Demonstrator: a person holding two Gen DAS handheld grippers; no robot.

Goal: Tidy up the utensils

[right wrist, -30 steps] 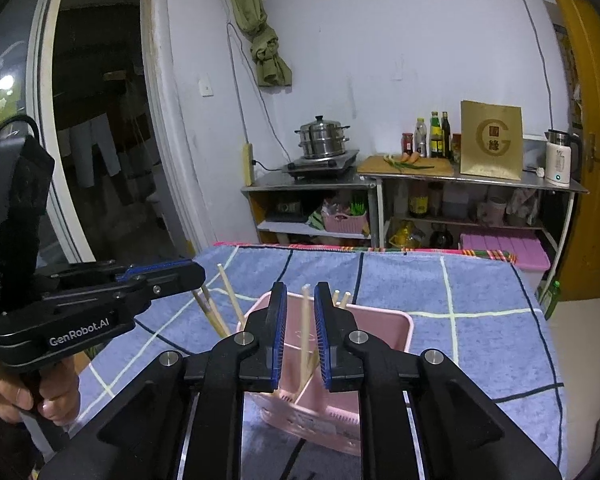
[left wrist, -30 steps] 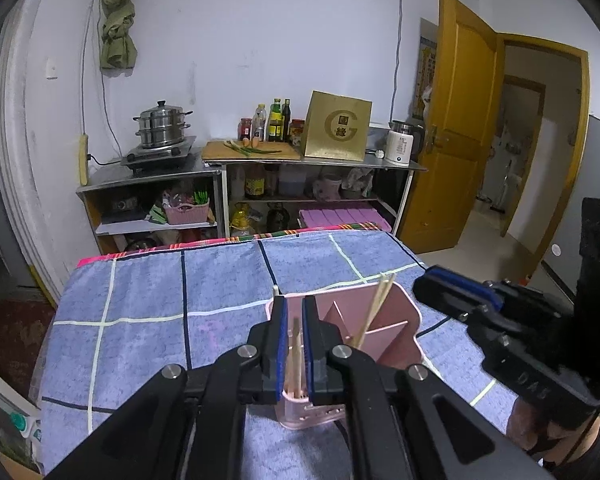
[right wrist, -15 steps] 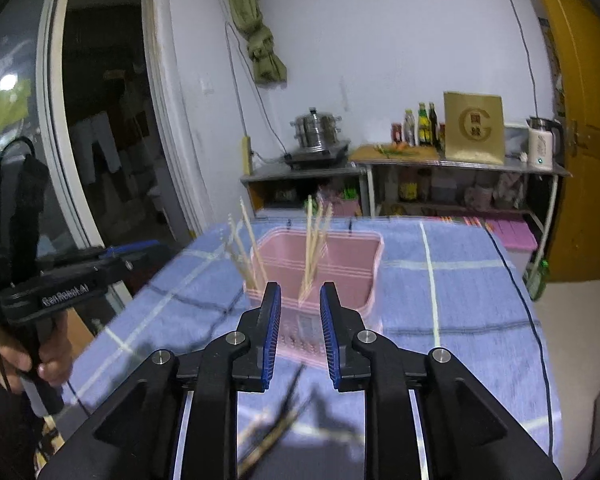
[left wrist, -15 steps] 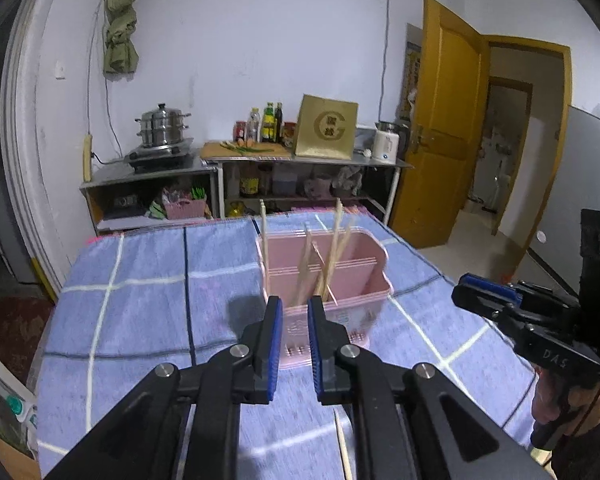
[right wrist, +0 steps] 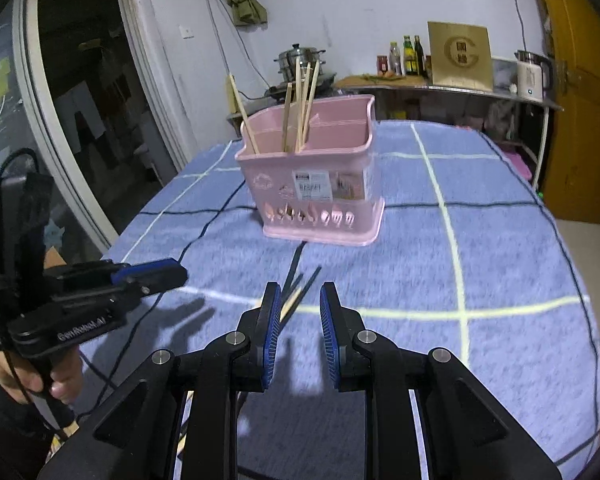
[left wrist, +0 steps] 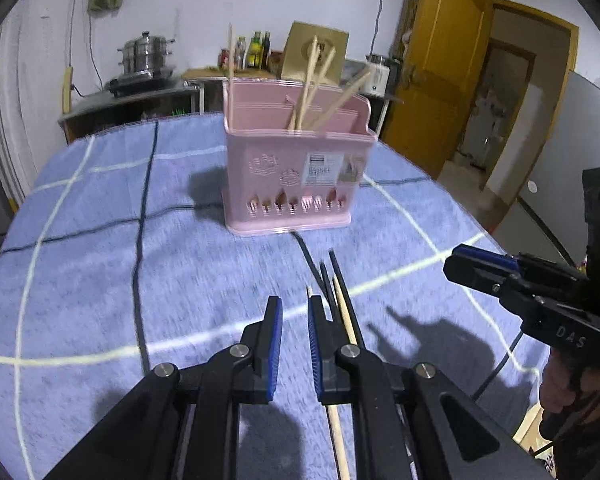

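A pink utensil holder [left wrist: 296,168] [right wrist: 316,184] stands upright on the blue checked cloth [left wrist: 100,240], with several wooden chopsticks [left wrist: 312,80] [right wrist: 300,108] leaning inside it. Loose black chopsticks [left wrist: 332,280] [right wrist: 310,282] and a wooden chopstick [left wrist: 346,312] [right wrist: 290,304] lie on the cloth in front of the holder. My left gripper [left wrist: 295,308] hovers just left of them, its jaws a narrow gap apart and empty. My right gripper [right wrist: 300,296] is low over the same chopsticks, open and empty. Each gripper shows in the other's view: the right gripper [left wrist: 480,268], the left gripper [right wrist: 152,276].
Behind the table a metal shelf carries a steamer pot [left wrist: 146,54], bottles [right wrist: 410,56] and a gold box [right wrist: 460,56]. A yellow door [left wrist: 440,60] stands open at the right, a glass door [right wrist: 60,120] at the left. A hand [right wrist: 60,388] grips the left handle.
Both grippers held wooden chopsticks over the holder, let them go into it, then pulled back and sank toward the cloth. The holder now stands farther away.
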